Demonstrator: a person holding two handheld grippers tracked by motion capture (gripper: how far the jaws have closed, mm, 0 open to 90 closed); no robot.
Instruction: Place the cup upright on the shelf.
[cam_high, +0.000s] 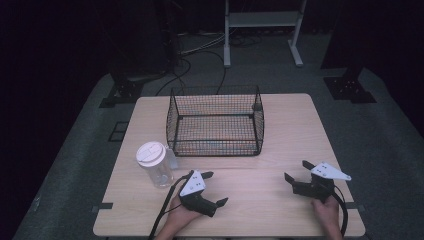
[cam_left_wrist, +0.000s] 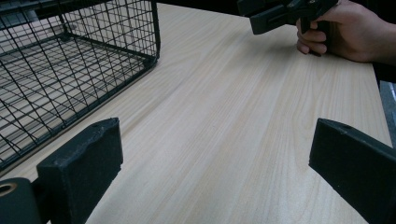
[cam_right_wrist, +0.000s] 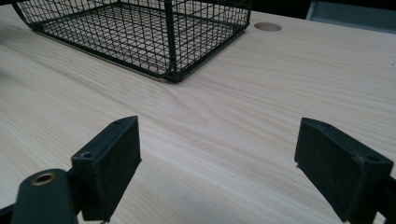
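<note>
A black wire basket (cam_high: 216, 121) stands empty at the middle back of the wooden table (cam_high: 280, 205). A clear plastic jar with a white lid (cam_high: 155, 163) stands upright just off the basket's front left corner. My left gripper (cam_high: 214, 188) rests near the front edge, right of the jar, open and holding nothing. My right gripper (cam_high: 296, 170) sits at the front right, open and empty too. In the left gripper view the basket (cam_left_wrist: 70, 70) is at the left and the right gripper (cam_left_wrist: 280, 11) with its hand is far off. The right gripper view looks toward the basket's corner (cam_right_wrist: 170, 42).
Beyond the table lie dark floor, cables (cam_high: 200, 55) and a white stand's legs (cam_high: 262, 35). A round hole (cam_right_wrist: 267, 26) marks the tabletop behind the basket. Bare wood lies between the two grippers.
</note>
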